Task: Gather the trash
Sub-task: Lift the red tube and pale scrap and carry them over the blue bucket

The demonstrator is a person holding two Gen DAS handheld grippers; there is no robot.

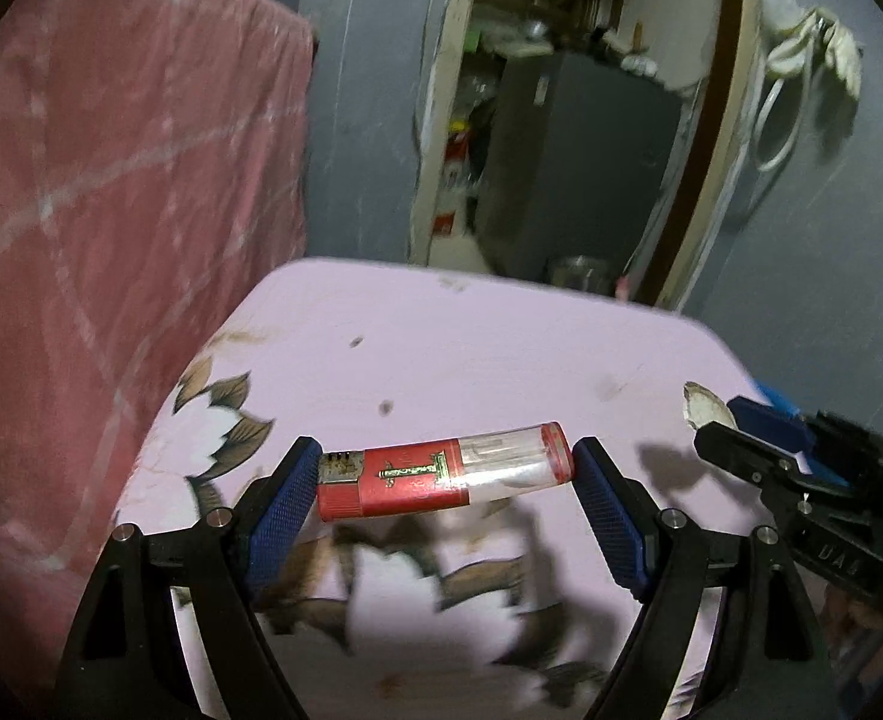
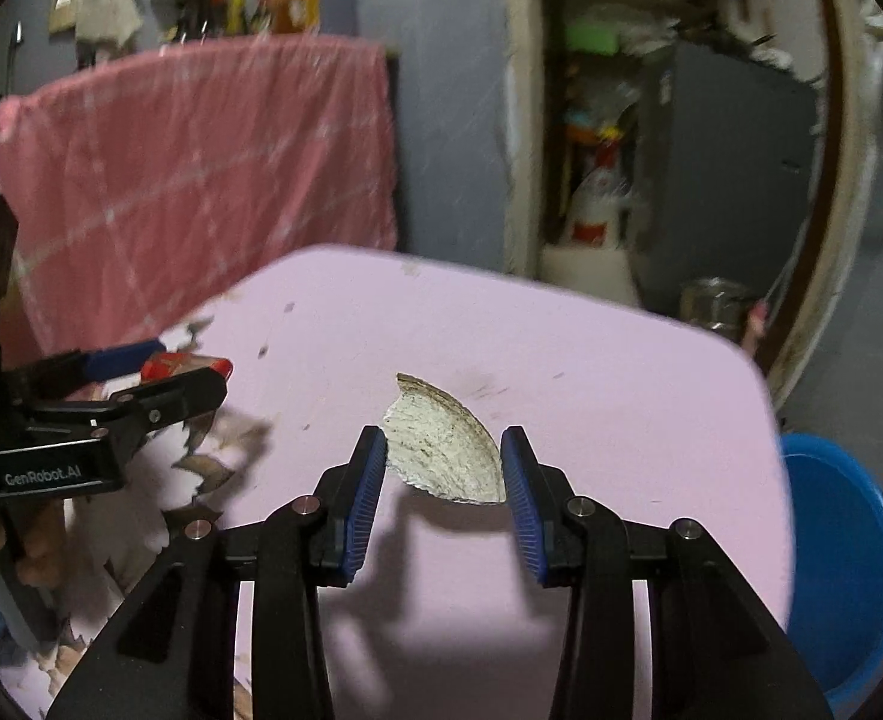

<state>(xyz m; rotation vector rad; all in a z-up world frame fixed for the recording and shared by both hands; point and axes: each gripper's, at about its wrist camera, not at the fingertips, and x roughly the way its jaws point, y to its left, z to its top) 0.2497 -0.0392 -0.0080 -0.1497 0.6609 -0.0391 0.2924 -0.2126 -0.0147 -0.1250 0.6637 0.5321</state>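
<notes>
Red lighter (image 1: 441, 471) crosswise in left gripper (image 1: 444, 480) jaws, metal end leftward

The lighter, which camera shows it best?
The left wrist view. There the lighter lies crosswise between the left gripper's pads, end to end, with its red body, clear end and metal top all plain. The right wrist view shows only a red sliver at the left edge, mostly behind that gripper.

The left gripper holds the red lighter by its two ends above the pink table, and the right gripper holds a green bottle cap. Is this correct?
Not quite. The right gripper holds no green cap but a pale, curved shell-like fragment, as the right wrist view shows. The rest is right: the left gripper holds the red lighter end to end above the pink table.
</notes>
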